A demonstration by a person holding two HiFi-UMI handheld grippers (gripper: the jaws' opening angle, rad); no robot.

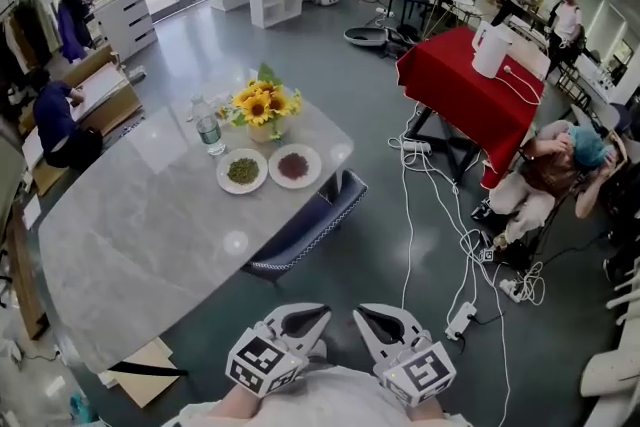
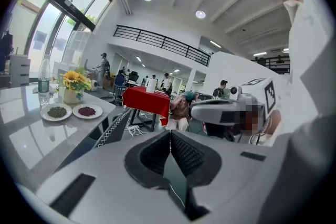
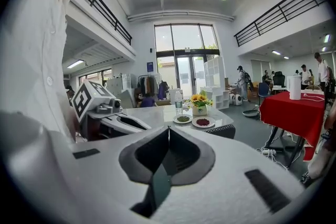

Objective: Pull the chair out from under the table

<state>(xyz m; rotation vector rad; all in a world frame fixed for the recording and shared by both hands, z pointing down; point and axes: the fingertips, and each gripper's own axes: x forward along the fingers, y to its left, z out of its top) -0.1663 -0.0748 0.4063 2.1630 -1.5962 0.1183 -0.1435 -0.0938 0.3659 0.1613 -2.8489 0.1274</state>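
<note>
**Chair tucked under the bench, both grippers held short of it**

The dark blue chair [image 1: 312,220] sits pushed under the grey bench [image 1: 140,235], with only its backrest showing past the edge. The left gripper [image 1: 296,317] and right gripper [image 1: 383,319] hang side by side on the near side of the chair, well apart from it, each with its fingers pressed together on nothing. To do this well, spread the fingers first and take the top of the backrest at both ends. Then draw it straight back and level, so the plates [image 1: 242,170], bottle [image 1: 208,131] and sunflowers [image 1: 262,103] beyond the chair aren't jolted. Keep its legs off the cables [image 1: 404,225] to its right.
</note>
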